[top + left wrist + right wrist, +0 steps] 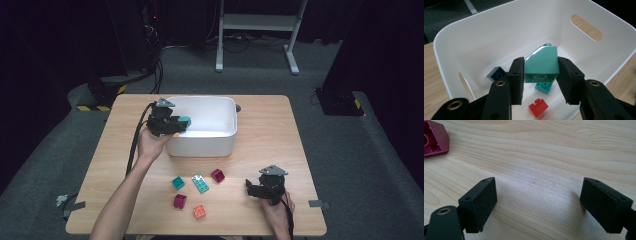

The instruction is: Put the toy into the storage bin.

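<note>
The left gripper (540,75) has its jaws clamped on a teal sloped brick (541,63), held over the white bin (454,45) above a red brick (538,106) and a blue one (496,74). The right gripper (539,205) rests near the table (544,150), jaws apart and empty. Released from here, the brick might bounce off those below.

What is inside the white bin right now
On the floor of the white bin lie a blue brick, a red brick and a teal brick, the last partly covered by the teal sloped brick held above it.
</note>
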Demonstrator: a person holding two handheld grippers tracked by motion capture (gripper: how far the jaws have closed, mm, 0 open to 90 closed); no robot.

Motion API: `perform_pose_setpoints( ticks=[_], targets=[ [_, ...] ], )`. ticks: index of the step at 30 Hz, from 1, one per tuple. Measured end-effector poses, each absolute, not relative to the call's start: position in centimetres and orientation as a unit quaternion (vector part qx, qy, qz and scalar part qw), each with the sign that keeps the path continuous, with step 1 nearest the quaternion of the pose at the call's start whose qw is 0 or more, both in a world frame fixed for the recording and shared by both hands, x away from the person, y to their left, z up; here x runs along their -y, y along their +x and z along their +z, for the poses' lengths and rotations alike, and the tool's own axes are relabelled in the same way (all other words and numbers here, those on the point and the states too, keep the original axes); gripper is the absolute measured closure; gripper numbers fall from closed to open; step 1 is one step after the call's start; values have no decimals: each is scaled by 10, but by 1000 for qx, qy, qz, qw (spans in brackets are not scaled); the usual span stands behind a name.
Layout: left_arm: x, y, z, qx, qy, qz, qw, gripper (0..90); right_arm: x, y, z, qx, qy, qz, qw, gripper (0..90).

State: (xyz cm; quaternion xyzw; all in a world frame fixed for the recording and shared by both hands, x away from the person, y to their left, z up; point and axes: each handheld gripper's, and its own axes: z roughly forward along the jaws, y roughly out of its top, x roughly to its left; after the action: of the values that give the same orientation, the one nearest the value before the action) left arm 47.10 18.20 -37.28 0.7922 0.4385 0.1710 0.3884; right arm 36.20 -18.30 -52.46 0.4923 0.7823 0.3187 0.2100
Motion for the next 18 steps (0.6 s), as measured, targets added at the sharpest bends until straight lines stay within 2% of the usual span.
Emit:
perform_pose_setpoints(
  ticks=[6,10,18],
  targets=[
    [-180,475,-377,-441,792,173,384,571,183,362,-525,-782,493,318,210,137],
    [-180,474,-380,-436,794,176,386,470,183,362,-525,-782,492,319,210,137],
    [-187,460,-371,-432,787,188,398,383,183,362,-525,-782,492,319,210,137]
  ],
)
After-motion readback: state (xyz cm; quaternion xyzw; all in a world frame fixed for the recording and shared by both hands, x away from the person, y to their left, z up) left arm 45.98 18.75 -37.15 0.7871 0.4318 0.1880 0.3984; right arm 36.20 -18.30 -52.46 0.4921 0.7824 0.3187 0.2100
